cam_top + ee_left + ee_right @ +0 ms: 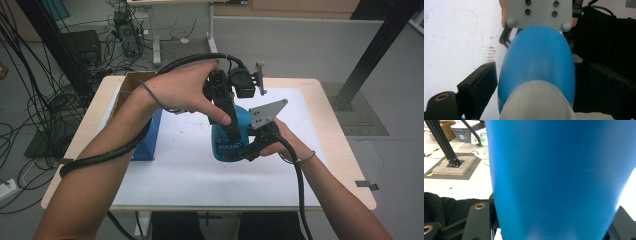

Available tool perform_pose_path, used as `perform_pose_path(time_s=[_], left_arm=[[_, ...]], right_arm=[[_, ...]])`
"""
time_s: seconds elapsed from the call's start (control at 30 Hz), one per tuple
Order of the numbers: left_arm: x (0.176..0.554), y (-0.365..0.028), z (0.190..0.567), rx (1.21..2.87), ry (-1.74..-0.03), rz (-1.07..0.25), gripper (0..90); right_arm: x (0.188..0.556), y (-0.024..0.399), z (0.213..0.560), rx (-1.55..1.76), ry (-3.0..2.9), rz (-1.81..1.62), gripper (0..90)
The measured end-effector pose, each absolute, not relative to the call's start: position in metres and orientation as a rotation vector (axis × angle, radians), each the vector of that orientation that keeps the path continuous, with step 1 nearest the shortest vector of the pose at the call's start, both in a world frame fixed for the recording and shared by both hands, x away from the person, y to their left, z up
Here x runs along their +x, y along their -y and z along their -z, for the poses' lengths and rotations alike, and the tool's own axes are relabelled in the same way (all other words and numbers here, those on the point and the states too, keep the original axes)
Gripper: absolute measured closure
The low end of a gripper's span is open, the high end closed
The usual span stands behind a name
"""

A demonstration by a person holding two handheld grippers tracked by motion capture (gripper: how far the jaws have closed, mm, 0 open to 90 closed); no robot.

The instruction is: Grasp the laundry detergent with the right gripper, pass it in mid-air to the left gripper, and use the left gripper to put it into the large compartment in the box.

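A blue bottle [224,139] with a pale grey cap [536,105] stands upright on the white mat [185,170] in the middle of the table. My right gripper [241,150] comes in from the right and is shut on the bottle's lower body [559,177], which sits between its jaws in the right gripper view. My left gripper [234,126] reaches down from above over the bottle's top. Its jaws stand wide on either side of the cap and shoulder [537,57]. The left pad [480,85] is close against the bottle and the right pad [609,90] stands apart.
A brown cardboard box [131,86] sits at the table's back left with a blue box-like object [149,136] in front of it. A black frame post [380,45] rises beyond the right edge. Cables lie on the floor at the left.
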State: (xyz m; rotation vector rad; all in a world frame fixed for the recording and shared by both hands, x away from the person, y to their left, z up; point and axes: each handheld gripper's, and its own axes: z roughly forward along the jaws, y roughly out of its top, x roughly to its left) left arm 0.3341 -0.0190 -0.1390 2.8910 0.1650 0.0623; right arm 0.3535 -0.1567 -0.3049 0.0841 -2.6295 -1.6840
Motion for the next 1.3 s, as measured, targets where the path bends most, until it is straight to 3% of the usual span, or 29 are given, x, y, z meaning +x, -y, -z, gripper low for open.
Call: perform_pose_path(time_s=[1.3], left_arm=[[0.3335,0.0171,0.1374,2.901,-0.183,-0.069,11.2]], right_arm=[[0.3538,0.1574,0.3050,0.089,2.637,1.670,40.5]])
